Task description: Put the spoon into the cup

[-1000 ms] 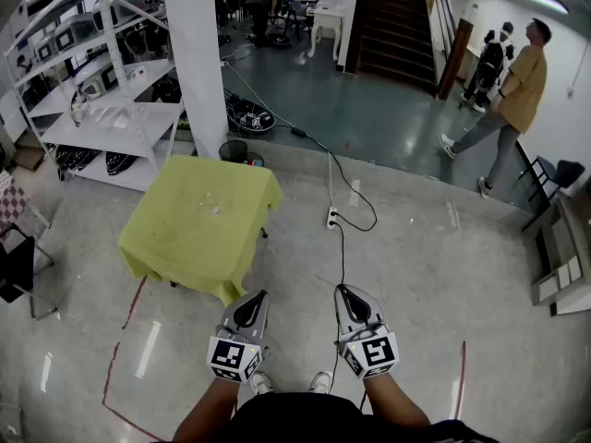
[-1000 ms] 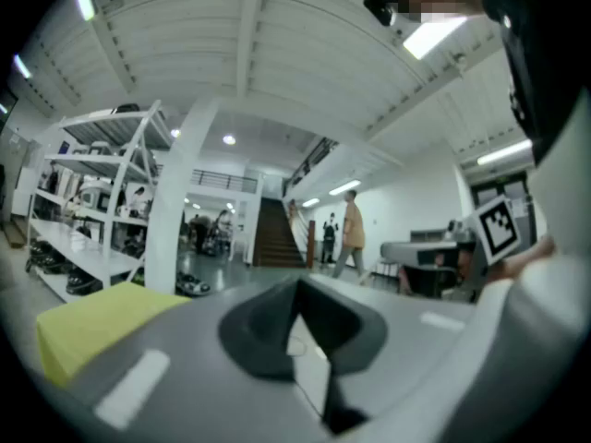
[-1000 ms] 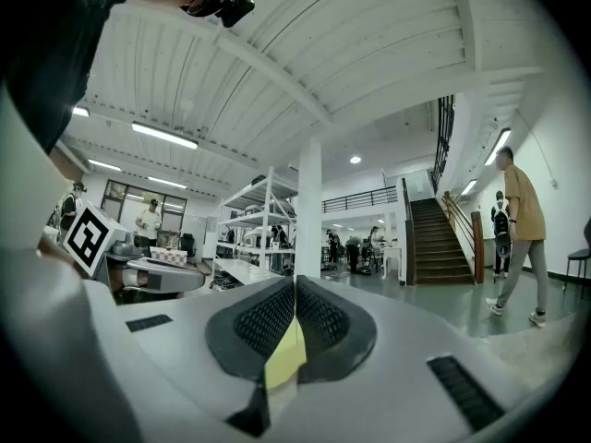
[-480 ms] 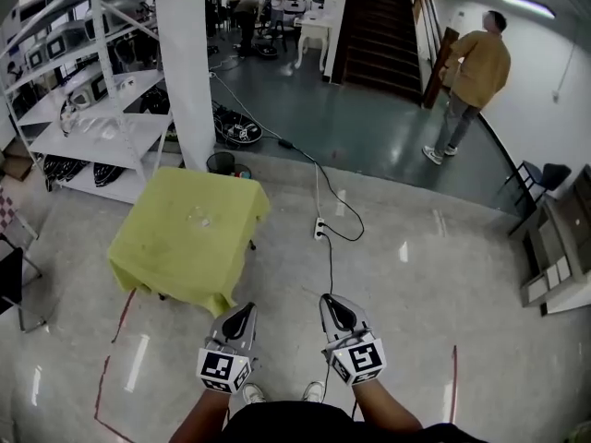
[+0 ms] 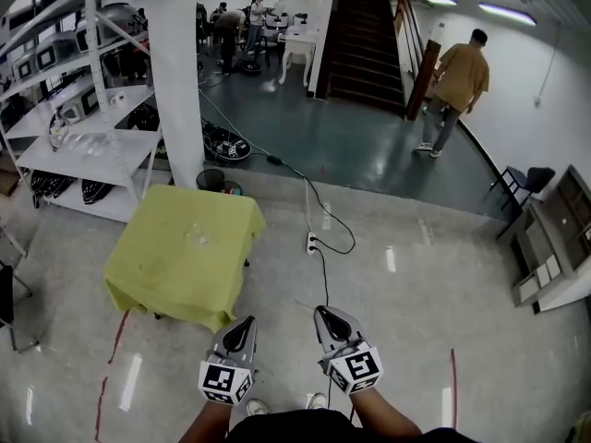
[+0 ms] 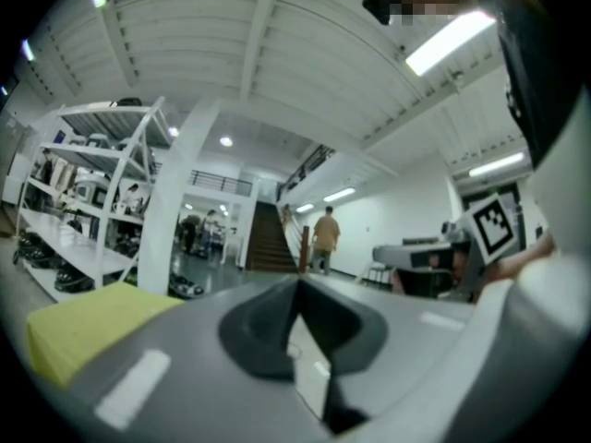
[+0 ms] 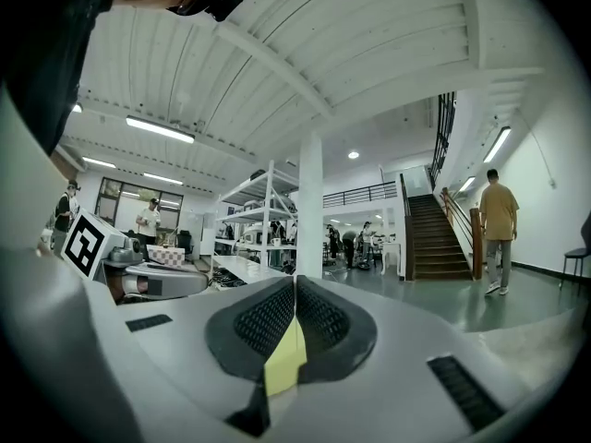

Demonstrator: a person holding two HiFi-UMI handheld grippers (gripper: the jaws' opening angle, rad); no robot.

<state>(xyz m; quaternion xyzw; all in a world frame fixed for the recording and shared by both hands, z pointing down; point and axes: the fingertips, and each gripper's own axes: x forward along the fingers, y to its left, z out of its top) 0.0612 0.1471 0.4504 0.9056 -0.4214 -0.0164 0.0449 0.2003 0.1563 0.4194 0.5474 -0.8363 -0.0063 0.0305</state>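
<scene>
A small clear cluster (image 5: 197,235), too small to tell into cup and spoon, lies near the middle of the counter (image 5: 157,270), which is draped in a yellow cloth. The counter stands ahead of the jaws and off to their left, well apart from both.

The left gripper (image 5: 247,322) has its jaws pressed together at the tips, with nothing between them; its own view (image 6: 297,284) shows only floor through the slit behind the pads. The right gripper (image 5: 322,313) is likewise closed and empty, and in its own view (image 7: 295,282) a sliver of the yellow cloth shows through the slit. The two are held side by side, just apart, pointing level.

Under the jaws is a glossy pale floor (image 5: 416,303) with red tape lines (image 5: 115,340). A power strip (image 5: 312,243) and its black cable lie ahead of the right jaws. Beyond the counter stand a white pillar (image 5: 175,72) and white shelving (image 5: 69,141). Farther ahead the floor turns dark green, with a staircase (image 5: 365,35) and a person in a tan shirt (image 5: 457,72).
</scene>
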